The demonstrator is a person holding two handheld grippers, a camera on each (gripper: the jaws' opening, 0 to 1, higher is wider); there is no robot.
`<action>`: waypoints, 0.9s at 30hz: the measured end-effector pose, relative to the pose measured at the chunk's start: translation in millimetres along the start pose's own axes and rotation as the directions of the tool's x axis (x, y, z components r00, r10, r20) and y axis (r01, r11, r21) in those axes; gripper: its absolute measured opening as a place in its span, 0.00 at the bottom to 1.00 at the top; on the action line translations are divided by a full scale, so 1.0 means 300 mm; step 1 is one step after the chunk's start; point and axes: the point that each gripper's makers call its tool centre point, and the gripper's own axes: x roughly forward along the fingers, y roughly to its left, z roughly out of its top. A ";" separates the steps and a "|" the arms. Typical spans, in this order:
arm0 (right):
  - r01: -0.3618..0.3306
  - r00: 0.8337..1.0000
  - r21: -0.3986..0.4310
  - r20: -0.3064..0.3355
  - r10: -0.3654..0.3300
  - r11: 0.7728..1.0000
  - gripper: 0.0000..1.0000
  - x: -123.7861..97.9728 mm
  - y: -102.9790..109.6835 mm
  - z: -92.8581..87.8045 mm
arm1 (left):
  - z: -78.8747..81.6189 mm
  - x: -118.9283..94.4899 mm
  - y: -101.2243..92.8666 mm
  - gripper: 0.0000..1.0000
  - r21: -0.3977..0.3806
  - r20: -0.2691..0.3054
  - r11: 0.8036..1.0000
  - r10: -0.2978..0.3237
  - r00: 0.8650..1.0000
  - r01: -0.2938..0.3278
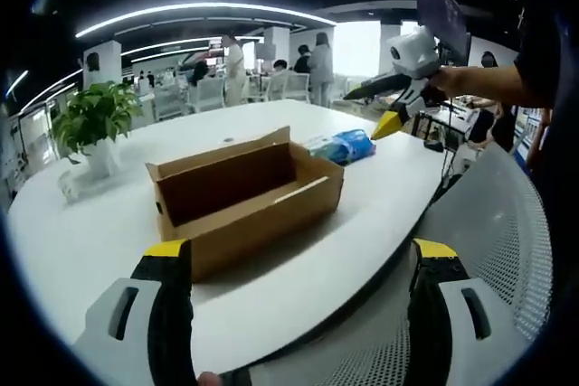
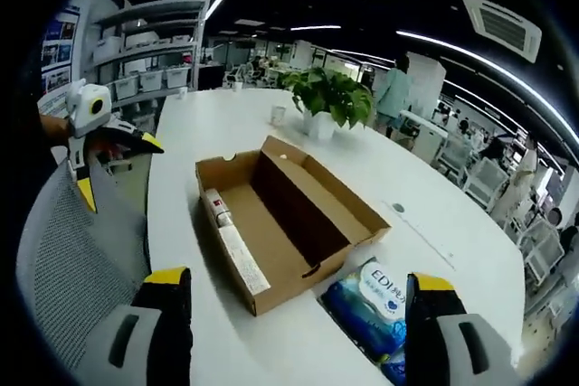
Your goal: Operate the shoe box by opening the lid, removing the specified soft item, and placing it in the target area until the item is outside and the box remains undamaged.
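A brown cardboard shoe box [image 1: 244,192] [image 2: 280,219] lies open on the white table, its lid folded back on the far side, and its inside looks bare. A blue soft pack of tissues [image 1: 342,145] [image 2: 371,309] lies on the table just outside the box, close to one short end. My left gripper [image 1: 300,249] is open, short of the box's long side, holding nothing. My right gripper [image 2: 298,279] is open too, above the table edge near the box's end and the pack. Each gripper also appears in the other's view, the right one [image 1: 373,108] held up by a hand, the left one [image 2: 118,169] over the chair.
A potted green plant [image 1: 95,119] [image 2: 330,97] stands on the round white table [image 1: 72,241] [image 2: 434,223] beyond the box. A grey mesh chair [image 1: 488,223] [image 2: 72,250] sits at the table's near edge. People and desks fill the office behind.
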 end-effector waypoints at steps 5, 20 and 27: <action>-0.052 0.998 -0.067 -0.028 0.050 0.996 0.97 0.036 0.008 0.011 | -0.006 -0.005 0.006 0.99 -0.008 0.014 1.000 0.018 1.000 -0.018; -0.175 0.981 -0.240 -0.122 0.149 0.955 0.93 0.147 -0.011 0.045 | 0.007 -0.005 0.019 0.99 -0.006 0.063 0.999 0.039 0.997 -0.038; -0.226 0.968 -0.274 -0.174 0.183 0.935 0.90 0.195 -0.019 0.033 | 0.007 -0.005 0.028 0.99 -0.024 0.069 0.998 0.051 0.996 -0.049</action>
